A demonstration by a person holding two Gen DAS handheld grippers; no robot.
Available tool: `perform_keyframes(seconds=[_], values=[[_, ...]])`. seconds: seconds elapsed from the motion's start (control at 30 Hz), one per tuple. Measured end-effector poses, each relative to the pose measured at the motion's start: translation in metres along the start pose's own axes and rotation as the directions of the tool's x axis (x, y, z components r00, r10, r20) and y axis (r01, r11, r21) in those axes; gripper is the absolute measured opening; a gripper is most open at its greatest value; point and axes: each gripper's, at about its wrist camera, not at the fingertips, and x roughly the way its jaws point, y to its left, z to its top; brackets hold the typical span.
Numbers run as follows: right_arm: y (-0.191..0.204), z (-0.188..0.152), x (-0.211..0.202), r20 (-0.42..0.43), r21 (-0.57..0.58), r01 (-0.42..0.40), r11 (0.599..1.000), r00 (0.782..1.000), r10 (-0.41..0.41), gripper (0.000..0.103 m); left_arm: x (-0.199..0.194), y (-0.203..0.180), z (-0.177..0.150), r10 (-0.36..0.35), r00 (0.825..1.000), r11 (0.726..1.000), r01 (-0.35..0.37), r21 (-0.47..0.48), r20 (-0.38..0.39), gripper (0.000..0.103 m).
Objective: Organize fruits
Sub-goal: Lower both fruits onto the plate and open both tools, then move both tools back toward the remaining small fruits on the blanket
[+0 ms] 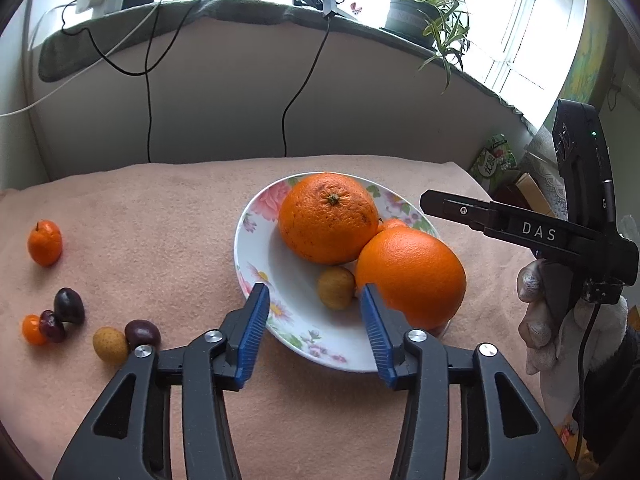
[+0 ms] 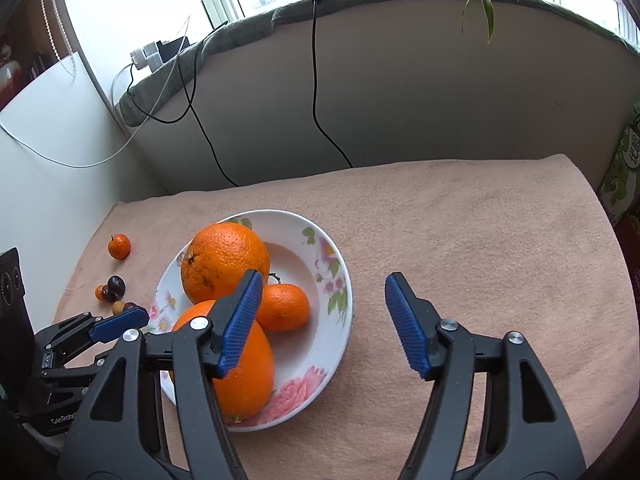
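A floral white plate on the pink cloth holds two big oranges, a small mandarin and a small yellow-brown fruit. My left gripper is open and empty, hovering over the plate's near rim, just short of the yellow-brown fruit. My right gripper is open and empty above the plate's right side; its body shows in the left wrist view. Loose fruits lie left of the plate: a mandarin, dark plums, a tiny orange fruit, another yellow-brown fruit.
The cloth-covered table ends at a beige wall at the back, with black cables hanging down it. A windowsill holds a potted plant and chargers. Green packaging stands off the table's right edge.
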Motion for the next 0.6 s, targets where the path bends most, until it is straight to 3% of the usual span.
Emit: perform_keyframes(seconds=[0.1, 0.2, 0.3, 0.6], values=[[0.000, 0.001, -0.004, 0.009, 0.003, 0.003, 1.000, 1.000, -0.003, 0.067, -0.003, 0.000, 0.001, -0.002, 1.000, 1.000, 0.002, -0.002, 0.005, 0.060], [0.003, 0.002, -0.008, 0.019, -0.003, 0.006, 1.000, 1.000, -0.006, 0.068, -0.007, 0.001, 0.001, 0.024, 1.000, 1.000, -0.024, 0.001, 0.015, 0.073], [0.008, 0.001, -0.015, 0.043, -0.015, 0.004, 1.000, 0.999, -0.003, 0.085, -0.010, 0.002, 0.000, 0.046, 0.999, 0.999, -0.046, 0.002, 0.016, 0.073], [0.032, 0.001, -0.032, 0.077, -0.076, 0.030, 0.997, 0.997, -0.024, 0.087, -0.022, 0.002, -0.002, 0.098, 0.995, 0.995, -0.099, 0.016, 0.033, 0.076]])
